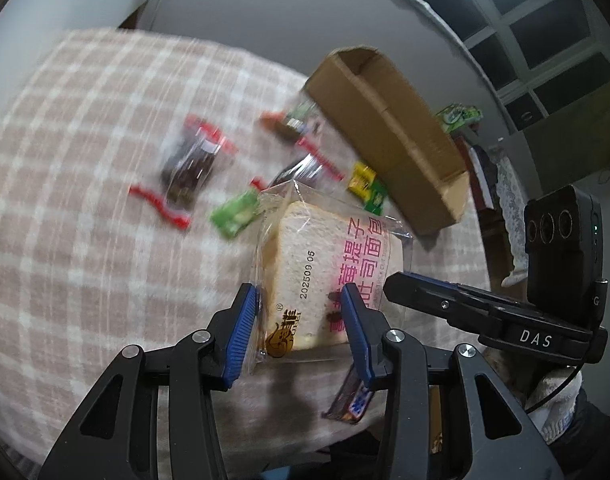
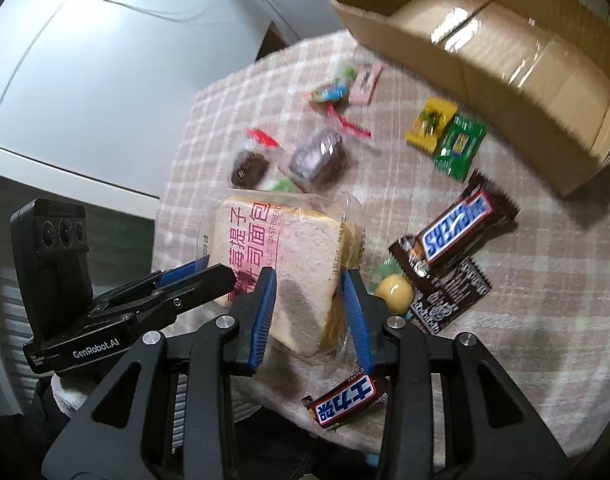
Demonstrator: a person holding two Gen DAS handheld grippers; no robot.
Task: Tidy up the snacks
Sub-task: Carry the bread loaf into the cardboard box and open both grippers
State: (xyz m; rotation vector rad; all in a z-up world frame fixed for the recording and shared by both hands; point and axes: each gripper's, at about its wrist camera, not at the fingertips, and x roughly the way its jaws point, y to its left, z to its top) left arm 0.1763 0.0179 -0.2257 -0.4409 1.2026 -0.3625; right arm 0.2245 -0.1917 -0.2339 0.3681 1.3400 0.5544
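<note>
On the pink checked tablecloth [image 2: 525, 320] strewn with sweets, the bagged toast slice [image 1: 325, 264] stands between both grippers — left gripper [image 1: 301, 316] and right gripper [image 2: 309, 304] each clamped on its lower edge — with the open cardboard box [image 2: 505, 52] lying ahead, nearer the right.

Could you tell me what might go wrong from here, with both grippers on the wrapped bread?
1. Both the left gripper and the right gripper have their jaws around the soft bread slice; squeezing or pulling apart could crush it or tear the wrapper.
2. The cardboard box lies beyond scattered snacks; a low carry could knock the Snickers bar.
</note>
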